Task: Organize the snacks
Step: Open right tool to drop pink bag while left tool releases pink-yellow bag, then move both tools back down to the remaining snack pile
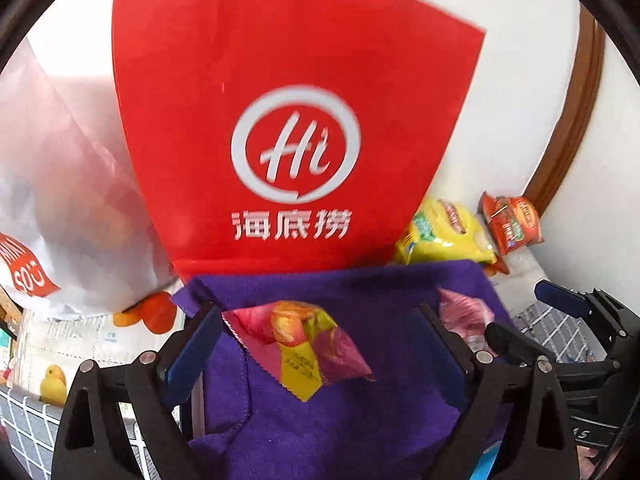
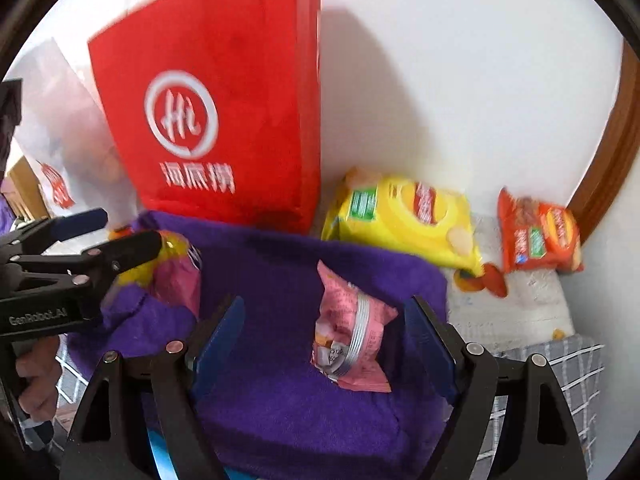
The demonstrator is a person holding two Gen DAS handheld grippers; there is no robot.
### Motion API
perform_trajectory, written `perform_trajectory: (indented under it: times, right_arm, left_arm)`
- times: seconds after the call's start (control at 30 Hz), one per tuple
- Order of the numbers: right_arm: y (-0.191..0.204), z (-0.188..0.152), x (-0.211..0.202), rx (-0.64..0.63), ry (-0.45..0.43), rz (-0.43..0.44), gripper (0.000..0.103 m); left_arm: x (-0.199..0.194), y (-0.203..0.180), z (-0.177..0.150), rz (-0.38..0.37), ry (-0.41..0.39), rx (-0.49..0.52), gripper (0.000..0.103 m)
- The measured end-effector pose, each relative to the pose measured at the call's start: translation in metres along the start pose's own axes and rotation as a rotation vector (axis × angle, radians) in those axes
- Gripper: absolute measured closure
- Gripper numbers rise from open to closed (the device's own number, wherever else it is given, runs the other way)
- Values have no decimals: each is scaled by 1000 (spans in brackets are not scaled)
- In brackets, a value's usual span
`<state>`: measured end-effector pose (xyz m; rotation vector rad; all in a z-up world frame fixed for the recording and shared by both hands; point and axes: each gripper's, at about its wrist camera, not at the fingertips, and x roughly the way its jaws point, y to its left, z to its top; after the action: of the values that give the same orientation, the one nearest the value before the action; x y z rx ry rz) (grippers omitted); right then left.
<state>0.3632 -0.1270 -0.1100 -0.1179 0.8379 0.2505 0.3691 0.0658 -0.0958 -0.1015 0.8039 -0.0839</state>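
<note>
A purple cloth (image 1: 344, 400) lies in front of a red paper bag (image 1: 296, 120). On the cloth's left side, a pink-and-yellow snack packet (image 1: 304, 344) lies between the spread, empty left gripper (image 1: 320, 344). On its right side, a pink snack packet (image 2: 352, 328) lies loose between the parted right gripper (image 2: 324, 336). A yellow chip bag (image 2: 404, 216) sits behind the cloth's right corner.

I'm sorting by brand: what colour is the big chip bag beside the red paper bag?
Yellow chip bag, clearest in the right wrist view.

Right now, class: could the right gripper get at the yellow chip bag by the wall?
Probably yes: the right gripper stands open, and only the purple cloth and pink packet lie before the yellow chip bag.
</note>
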Motion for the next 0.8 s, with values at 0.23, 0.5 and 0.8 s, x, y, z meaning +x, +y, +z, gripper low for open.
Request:
perform_trajectory:
  times: [0.23,0.5,0.8]
  right_arm:
    - [8,-9,-59,-6,-57,-1,21]
    - [5,-51,-109,102,-62,19,24]
    - [26,-118,-157,60,-17,32,26]
  left_arm:
    - [-36,-7,2,-20,-11,-15,9]
    - [-104,-1,-29,-66,-18,-72,10]
    - [-157,6,-85,-57,-10,-117,12]
